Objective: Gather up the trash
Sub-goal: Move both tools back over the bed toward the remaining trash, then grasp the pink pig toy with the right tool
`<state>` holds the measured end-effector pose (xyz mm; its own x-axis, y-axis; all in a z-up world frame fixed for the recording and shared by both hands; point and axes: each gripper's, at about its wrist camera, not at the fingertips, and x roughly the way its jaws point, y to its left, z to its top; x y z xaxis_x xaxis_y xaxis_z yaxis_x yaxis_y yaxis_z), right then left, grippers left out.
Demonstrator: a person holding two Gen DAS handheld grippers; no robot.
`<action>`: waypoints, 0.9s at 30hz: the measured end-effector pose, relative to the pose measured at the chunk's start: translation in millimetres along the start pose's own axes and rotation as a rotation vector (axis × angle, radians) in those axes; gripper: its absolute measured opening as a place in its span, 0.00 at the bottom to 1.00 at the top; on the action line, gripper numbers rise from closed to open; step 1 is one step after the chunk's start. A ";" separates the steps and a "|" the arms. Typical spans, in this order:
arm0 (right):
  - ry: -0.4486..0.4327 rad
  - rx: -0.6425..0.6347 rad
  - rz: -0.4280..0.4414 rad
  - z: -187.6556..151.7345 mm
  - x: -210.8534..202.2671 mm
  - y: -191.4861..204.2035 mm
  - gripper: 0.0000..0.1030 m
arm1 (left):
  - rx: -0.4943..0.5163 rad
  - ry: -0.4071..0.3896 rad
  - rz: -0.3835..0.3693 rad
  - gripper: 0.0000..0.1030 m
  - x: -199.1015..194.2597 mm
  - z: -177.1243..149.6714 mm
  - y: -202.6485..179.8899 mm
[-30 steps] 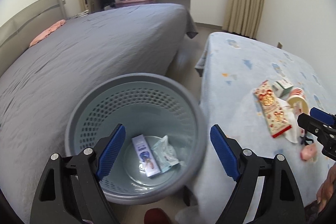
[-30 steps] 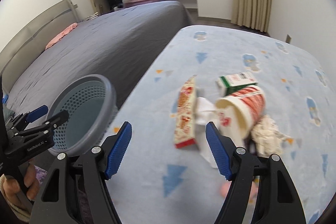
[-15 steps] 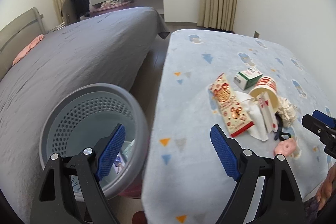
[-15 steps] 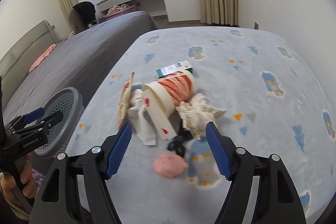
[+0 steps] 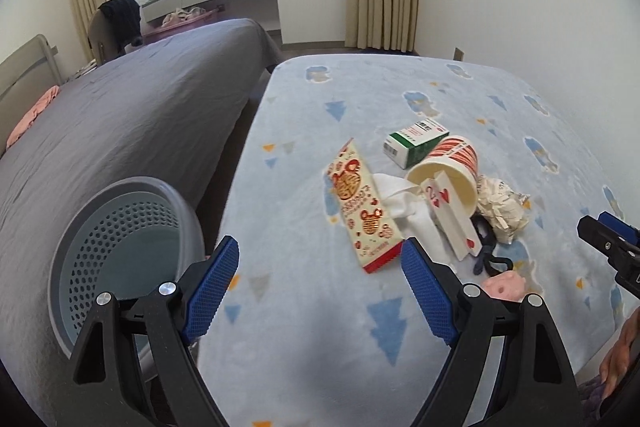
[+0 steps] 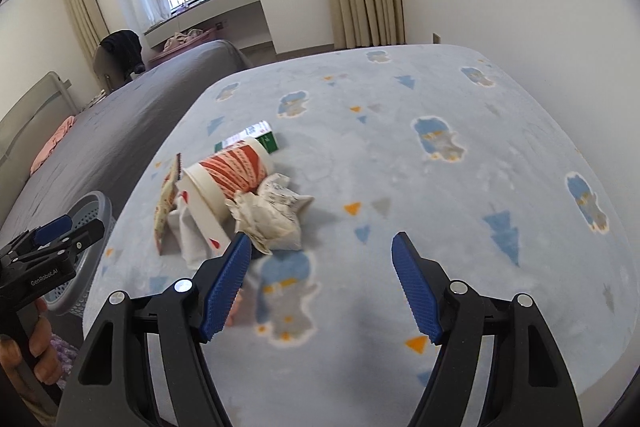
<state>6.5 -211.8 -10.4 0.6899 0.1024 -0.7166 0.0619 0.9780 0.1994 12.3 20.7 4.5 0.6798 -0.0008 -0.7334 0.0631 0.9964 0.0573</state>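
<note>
Trash pile: snack wrapper (image 5: 366, 213), white tissue (image 5: 408, 203), tipped red-striped paper cup (image 5: 450, 173) with a playing-card box (image 5: 452, 217) leaning at its mouth, green-and-white carton (image 5: 416, 141), crumpled paper (image 5: 502, 207), dark clip (image 5: 486, 251), pink item (image 5: 504, 285); all clustered mid-way on the blue patterned bed (image 5: 360, 99). Grey perforated bin (image 5: 120, 251) on the floor between that and the grey bed (image 5: 132, 115). Left gripper (image 5: 320, 285): fingers wide, empty, above the blanket's near edge. Right gripper (image 6: 322, 285): fingers wide, empty, just beside the crumpled paper.
</note>
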 end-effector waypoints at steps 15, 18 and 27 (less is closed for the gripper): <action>0.089 -0.074 0.075 -28.8 25.1 34.5 0.68 | 0.003 0.016 0.029 0.79 17.7 -10.2 -6.3; 0.109 -0.078 0.090 -32.3 32.9 42.3 0.68 | -0.010 0.018 0.039 0.79 19.0 -13.0 1.7; 0.145 -0.120 0.079 -43.4 52.6 70.8 0.68 | -0.038 0.032 0.050 0.79 21.5 -19.7 17.0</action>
<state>15.8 -129.3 -63.0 0.5775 0.1961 -0.7925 -0.0809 0.9797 0.1835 13.5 39.4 -23.7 0.6577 0.0516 -0.7515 0.0014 0.9976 0.0697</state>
